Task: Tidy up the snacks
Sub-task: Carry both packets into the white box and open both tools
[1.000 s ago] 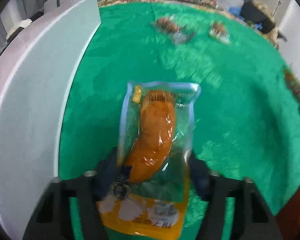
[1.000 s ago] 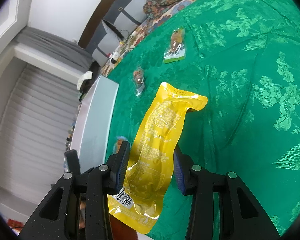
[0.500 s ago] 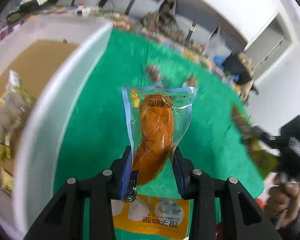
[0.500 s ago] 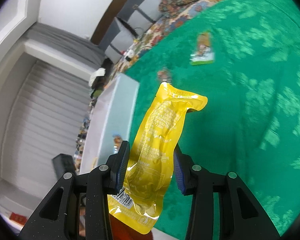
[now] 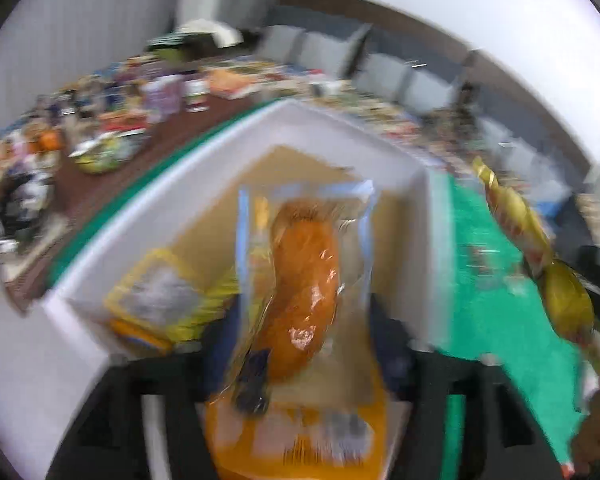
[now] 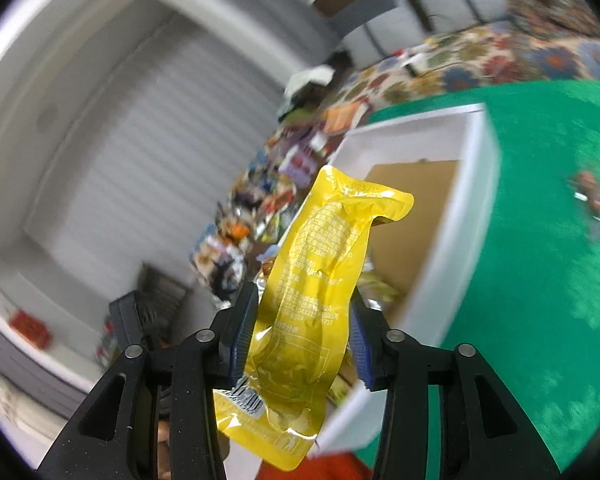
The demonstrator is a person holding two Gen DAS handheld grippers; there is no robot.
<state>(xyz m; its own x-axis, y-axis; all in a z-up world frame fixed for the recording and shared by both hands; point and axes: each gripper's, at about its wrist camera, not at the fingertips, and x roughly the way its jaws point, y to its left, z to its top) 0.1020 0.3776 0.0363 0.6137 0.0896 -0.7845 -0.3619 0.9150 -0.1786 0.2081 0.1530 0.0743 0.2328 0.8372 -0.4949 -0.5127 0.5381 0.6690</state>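
The left tongs (image 5: 306,340) grip a clear orange snack pouch (image 5: 304,292). Beyond them lies a white box (image 5: 428,216) holding a yellow packet (image 5: 156,300).

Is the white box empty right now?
No, the white box already holds a yellow-edged snack packet lying on its brown floor.

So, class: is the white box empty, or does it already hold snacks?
Not empty. The left wrist view shows a yellow-edged packet lying inside the white box, on its brown floor.
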